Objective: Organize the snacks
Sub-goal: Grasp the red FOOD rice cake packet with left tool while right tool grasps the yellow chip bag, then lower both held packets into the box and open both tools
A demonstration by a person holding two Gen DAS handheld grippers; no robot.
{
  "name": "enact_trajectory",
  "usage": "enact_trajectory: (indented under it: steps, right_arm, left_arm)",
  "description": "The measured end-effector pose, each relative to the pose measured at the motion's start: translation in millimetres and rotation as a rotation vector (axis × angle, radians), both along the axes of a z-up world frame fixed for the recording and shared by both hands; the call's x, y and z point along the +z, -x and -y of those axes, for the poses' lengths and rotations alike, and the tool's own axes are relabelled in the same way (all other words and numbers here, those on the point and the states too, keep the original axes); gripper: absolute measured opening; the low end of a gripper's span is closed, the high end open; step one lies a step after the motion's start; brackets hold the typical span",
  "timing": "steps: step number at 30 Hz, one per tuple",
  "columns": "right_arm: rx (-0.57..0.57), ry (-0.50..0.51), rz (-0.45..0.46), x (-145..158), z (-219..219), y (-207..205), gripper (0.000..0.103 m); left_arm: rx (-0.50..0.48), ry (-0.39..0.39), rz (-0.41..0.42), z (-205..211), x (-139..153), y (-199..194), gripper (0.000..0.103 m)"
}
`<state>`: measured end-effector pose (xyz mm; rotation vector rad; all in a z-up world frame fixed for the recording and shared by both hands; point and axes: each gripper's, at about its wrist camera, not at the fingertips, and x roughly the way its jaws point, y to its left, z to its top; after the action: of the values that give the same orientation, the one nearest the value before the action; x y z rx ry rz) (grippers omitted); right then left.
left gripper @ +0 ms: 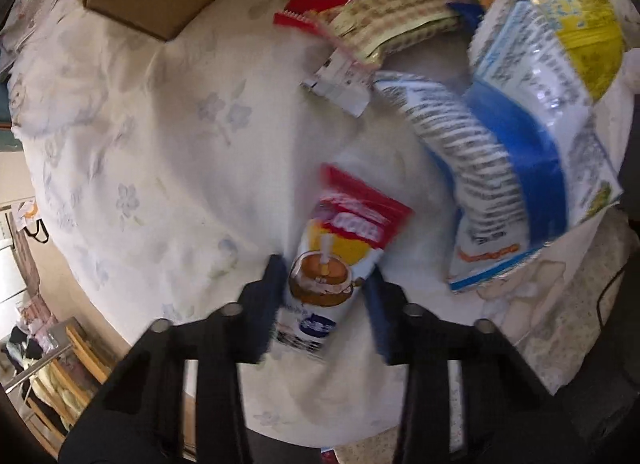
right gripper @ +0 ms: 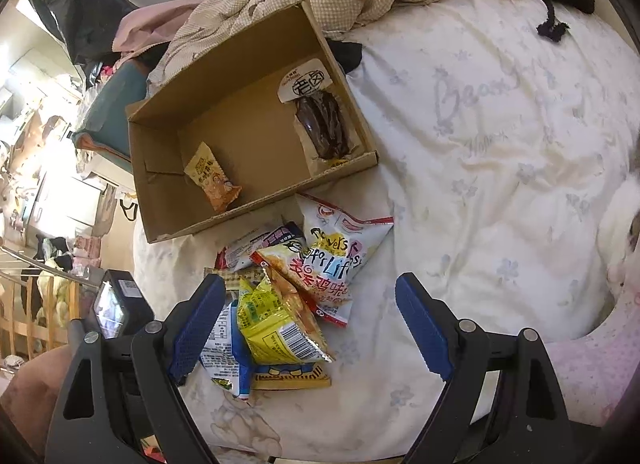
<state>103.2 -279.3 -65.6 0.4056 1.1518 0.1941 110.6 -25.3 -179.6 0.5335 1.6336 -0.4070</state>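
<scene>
snack pile [right gripper: 280, 304] beneath right gripper [right gripper: 310, 318], box [right gripper: 168, 184] middle open, bedsheet [right gripper: 500, 144] rightward bare

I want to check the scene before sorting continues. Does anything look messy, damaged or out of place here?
Nothing looks damaged or spilled. Most packets still lie in a loose overlapping heap on the floral white bedsheet, outside the open brown cardboard box, which holds only two packets. The left claw grips a red-topped white sachet.

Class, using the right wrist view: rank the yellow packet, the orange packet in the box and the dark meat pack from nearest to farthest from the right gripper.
1. Yellow packet: on the pile, just inside the left finger of the right gripper.
2. Orange packet: in the near left part of the box.
3. Dark meat pack: against the box's right wall, farthest back.
</scene>
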Motion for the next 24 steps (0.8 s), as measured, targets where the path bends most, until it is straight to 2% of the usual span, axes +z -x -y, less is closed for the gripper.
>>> enact_trajectory:
  steps: [2, 5, 8, 12, 14, 16, 18, 21, 24]
  right_arm:
    - [0.006, 0.002, -0.006, -1.4, -1.3, -1.2, 0.089]
    - [0.017, -0.004, -0.018, -3.8, -3.1, -1.4, 0.089]
    - [0.027, -0.041, -0.051, -9.7, -4.0, -2.0, 0.089]
    - [0.016, -0.115, -0.145, -28.4, -2.2, -3.8, 0.089]
    - [0.006, -0.147, -0.191, -38.5, -1.6, -4.4, 0.089]
    - [-0.001, -0.170, -0.231, -48.8, -3.5, -4.9, 0.089]
    - [0.008, -0.204, -0.272, -59.1, -9.8, -7.3, 0.089]
    - [0.026, -0.214, -0.312, -69.7, -22.3, -11.5, 0.089]
    - [0.026, -0.263, -0.334, -77.0, -29.2, -15.4, 0.086]
  left_arm:
    - [0.018, 0.013, 0.016, 1.0, 12.0, -5.5, 0.029]
    - [0.117, 0.063, 0.059, -6.4, 37.0, -11.4, 0.029]
    - [0.257, 0.147, 0.111, -19.1, 68.3, -13.9, 0.029]
    - [0.469, 0.268, 0.160, -39.7, 96.7, -4.9, 0.029]
    - [0.557, 0.319, 0.184, -46.7, 106.9, 3.2, 0.028]
    - [0.622, 0.366, 0.173, -53.6, 108.4, 12.4, 0.029]
    - [0.659, 0.385, 0.179, -51.9, 108.9, 22.2, 0.029]
    - [0.686, 0.360, 0.239, -54.4, 112.5, 31.3, 0.029]
    - [0.701, 0.369, 0.269, -60.1, 111.4, 18.6, 0.029]
